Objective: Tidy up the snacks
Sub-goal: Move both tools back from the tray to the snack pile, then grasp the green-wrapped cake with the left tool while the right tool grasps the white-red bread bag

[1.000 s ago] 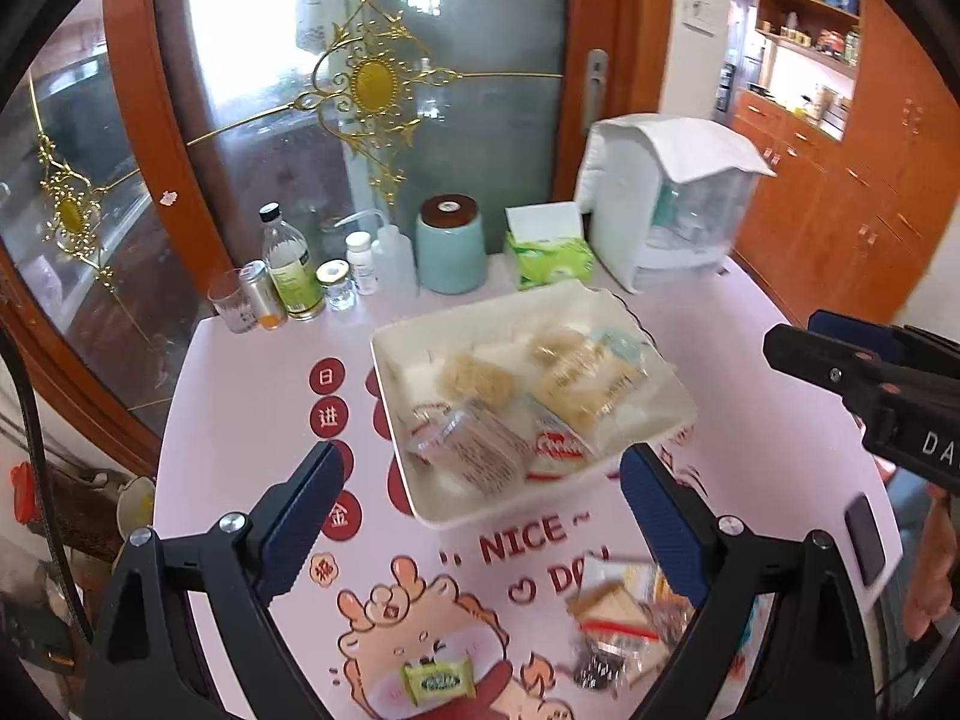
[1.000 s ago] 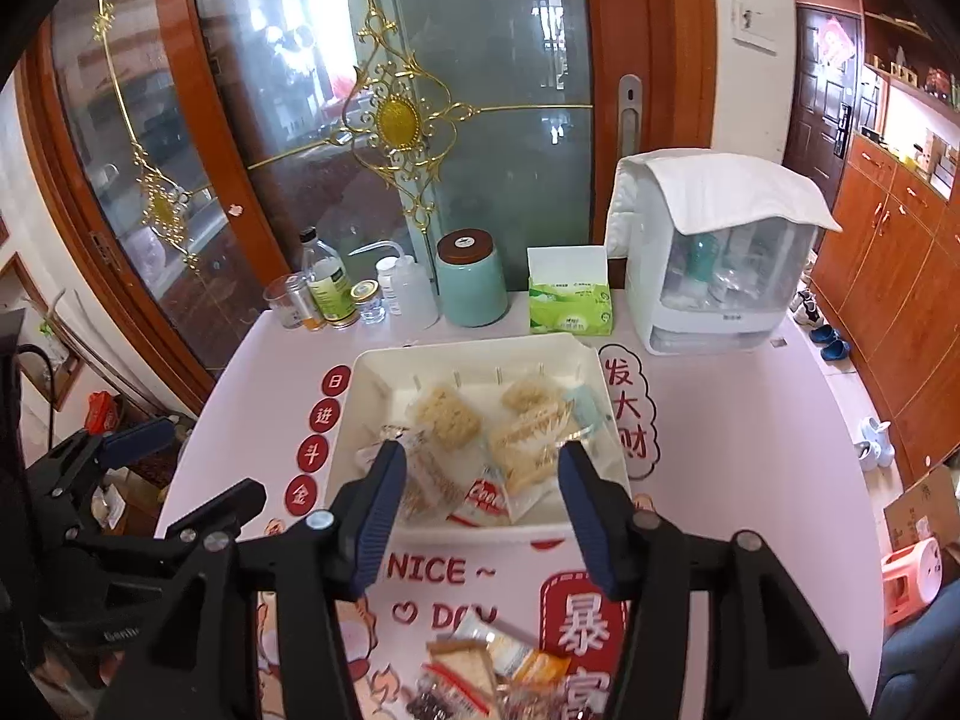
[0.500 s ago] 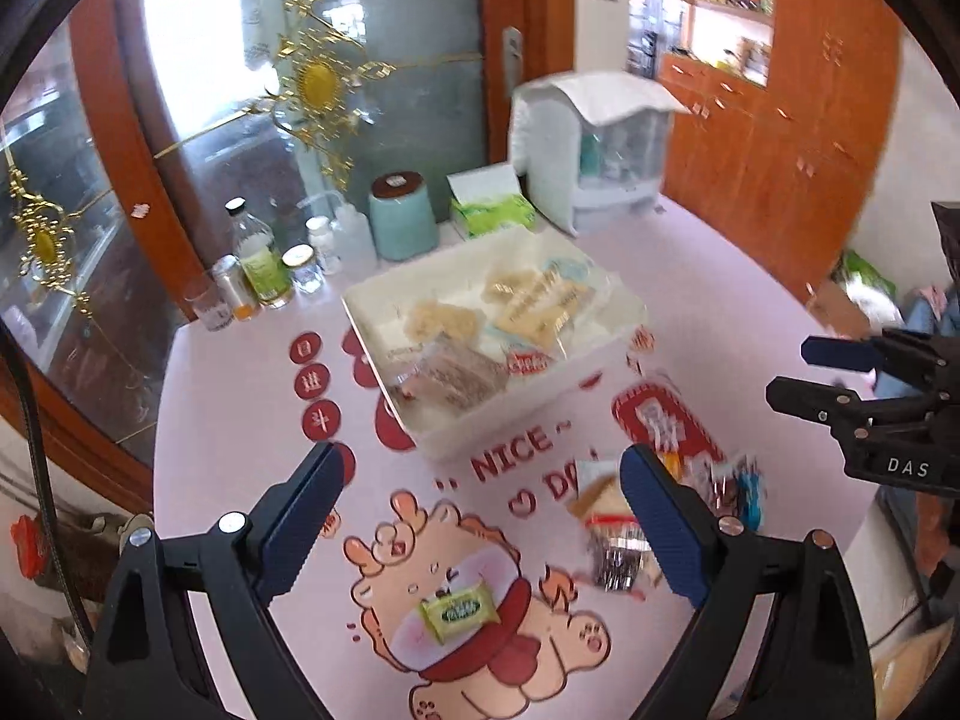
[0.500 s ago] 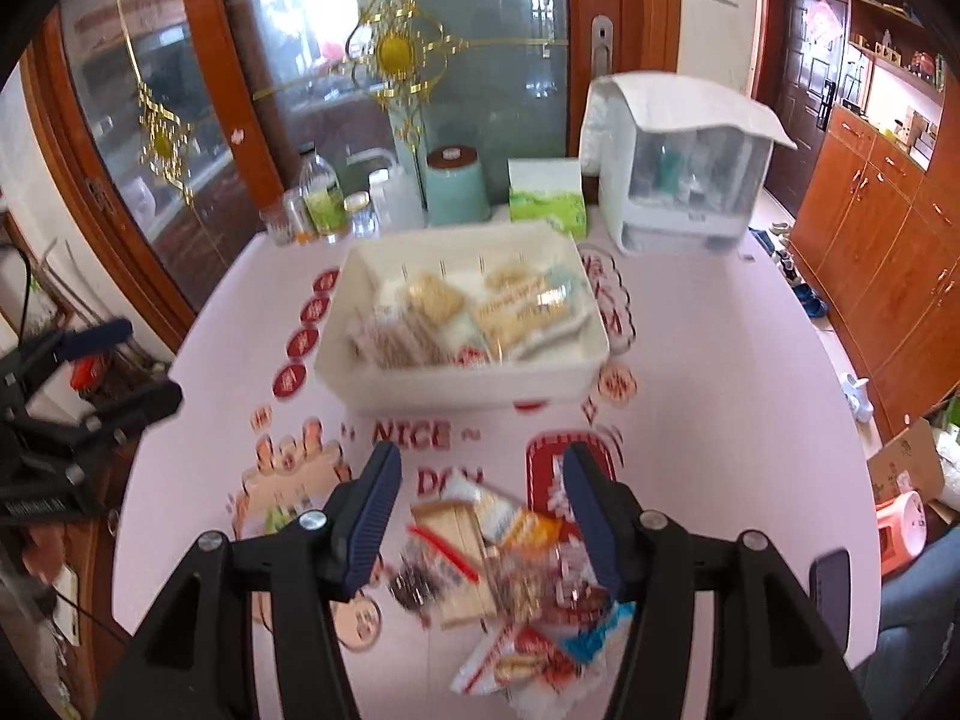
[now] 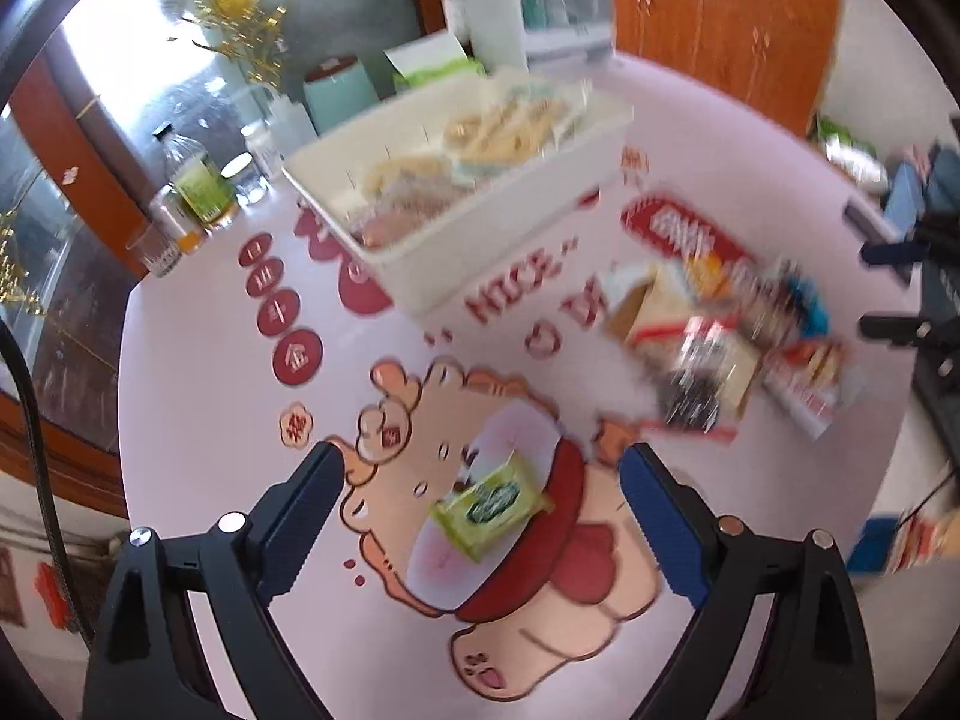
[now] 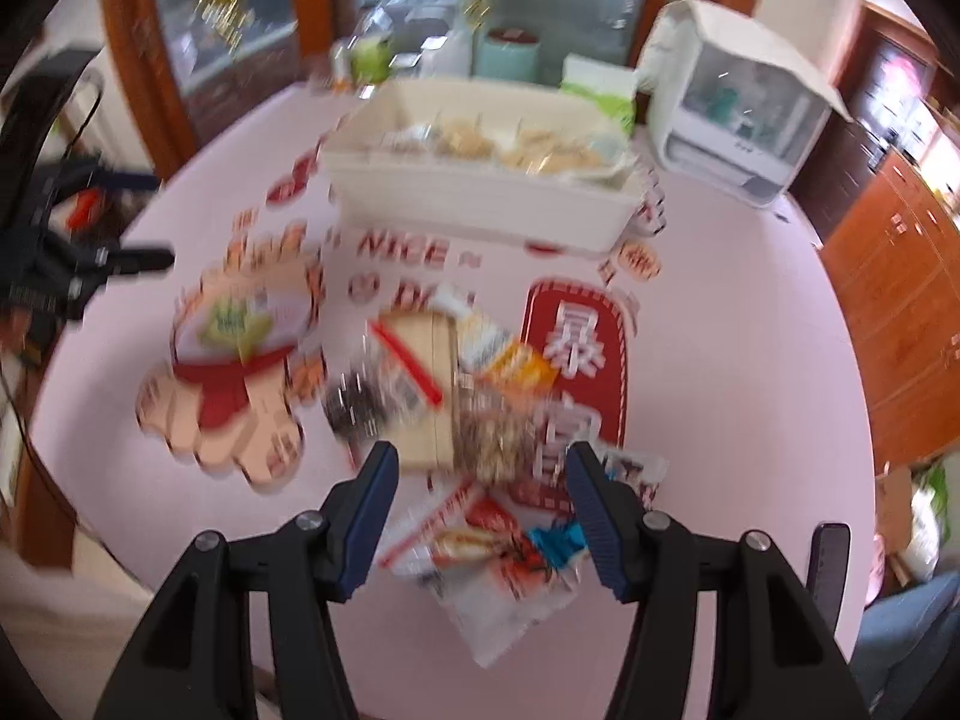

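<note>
Both my views are bright with daylight, and the window (image 5: 114,54) behind the table (image 5: 198,408) blows out white at the upper left of the left view. Motion blur smears the snack pile (image 6: 474,396) and bin (image 6: 480,204) in both, while the gripper fingers (image 5: 303,516) stay sharp. Fisheye bends the edges, with black vignette at the corners.

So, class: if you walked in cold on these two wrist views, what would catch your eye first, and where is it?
The white tray of wrapped snacks at the table's far side stands out. Nearer lies a loose heap of snack packets, ahead of the open right gripper. A lone green packet lies on the cartoon print, between the open left gripper fingers.
</note>
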Tool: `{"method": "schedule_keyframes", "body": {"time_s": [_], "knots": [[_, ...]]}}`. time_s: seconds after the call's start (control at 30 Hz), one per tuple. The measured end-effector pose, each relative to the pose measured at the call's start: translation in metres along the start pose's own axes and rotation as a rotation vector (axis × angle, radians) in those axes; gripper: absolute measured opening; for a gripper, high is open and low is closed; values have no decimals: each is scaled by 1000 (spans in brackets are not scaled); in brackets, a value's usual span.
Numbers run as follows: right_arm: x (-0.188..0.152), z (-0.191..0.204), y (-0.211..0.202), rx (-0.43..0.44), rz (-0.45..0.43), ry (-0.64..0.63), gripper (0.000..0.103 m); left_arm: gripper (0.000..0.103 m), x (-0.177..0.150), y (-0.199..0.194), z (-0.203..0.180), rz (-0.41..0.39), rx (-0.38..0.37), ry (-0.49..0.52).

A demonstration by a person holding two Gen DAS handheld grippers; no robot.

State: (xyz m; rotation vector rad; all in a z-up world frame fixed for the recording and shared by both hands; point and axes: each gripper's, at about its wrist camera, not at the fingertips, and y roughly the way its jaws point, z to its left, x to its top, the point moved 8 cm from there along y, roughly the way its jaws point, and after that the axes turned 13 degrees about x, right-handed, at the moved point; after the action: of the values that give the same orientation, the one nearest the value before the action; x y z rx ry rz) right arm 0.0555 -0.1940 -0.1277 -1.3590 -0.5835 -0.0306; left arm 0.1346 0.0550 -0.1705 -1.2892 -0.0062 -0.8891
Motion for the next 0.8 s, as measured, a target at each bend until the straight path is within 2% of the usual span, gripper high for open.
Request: {"method": "schedule_keyframes", "body": {"time_s": [0.17, 0.37, 0.5, 0.6, 0.77, 0.8], "knots": [[-36, 2, 29, 36, 122, -131, 58, 93, -29, 40, -12, 75, -7, 80], [-64, 1, 56, 50, 242, -248, 58, 93, -47, 73, -20, 138, -9, 153], [-72, -4, 71, 33, 280, -301, 71, 93, -54, 93, -23, 186, -1, 190], [-72, -3, 81, 51, 299, -317, 73, 93, -55, 104, -23, 209, -2, 196], [-81, -6, 102, 41, 371, -340, 73, 82, -49, 116, -22, 225, -24, 187], [-80, -5, 102, 51, 358, -338, 73, 74, -47, 116, -23, 226, -42, 182]]}}
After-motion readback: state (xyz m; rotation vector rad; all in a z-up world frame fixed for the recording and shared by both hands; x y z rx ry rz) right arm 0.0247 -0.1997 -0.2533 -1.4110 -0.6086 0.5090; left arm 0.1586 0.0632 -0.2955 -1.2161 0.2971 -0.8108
